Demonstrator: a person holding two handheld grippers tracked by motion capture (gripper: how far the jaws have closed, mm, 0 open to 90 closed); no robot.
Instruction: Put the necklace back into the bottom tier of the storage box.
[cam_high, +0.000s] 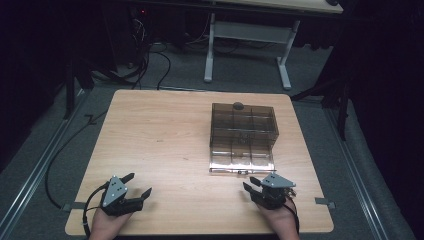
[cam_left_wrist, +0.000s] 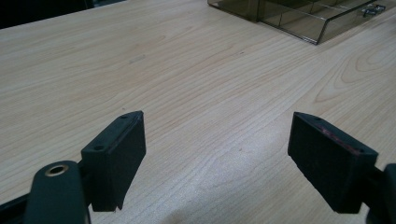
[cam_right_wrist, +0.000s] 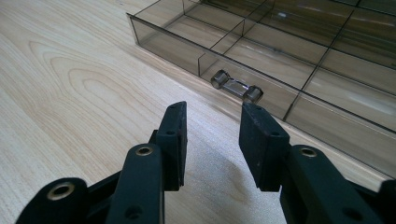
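A smoky transparent drawer box (cam_high: 244, 122) stands right of the table's middle, with its bottom drawer (cam_high: 241, 159) pulled out toward me. The drawer (cam_right_wrist: 299, 60) is split into empty compartments and has a small clear handle (cam_right_wrist: 236, 87) on its front. My right gripper (cam_high: 250, 183) rests just in front of that handle (cam_high: 243, 172). In the right gripper view its jaws (cam_right_wrist: 214, 109) stand partly apart, short of the handle, with nothing between them. My left gripper (cam_high: 139, 184) sits near the front left of the table, wide open (cam_left_wrist: 217, 119) over bare wood.
A small dark round object (cam_high: 238, 105) lies on top of the box at its far edge. The wooden table (cam_high: 160, 135) has its front edge close under both hands. A white desk frame (cam_high: 247, 35) and cables stand on the floor beyond.
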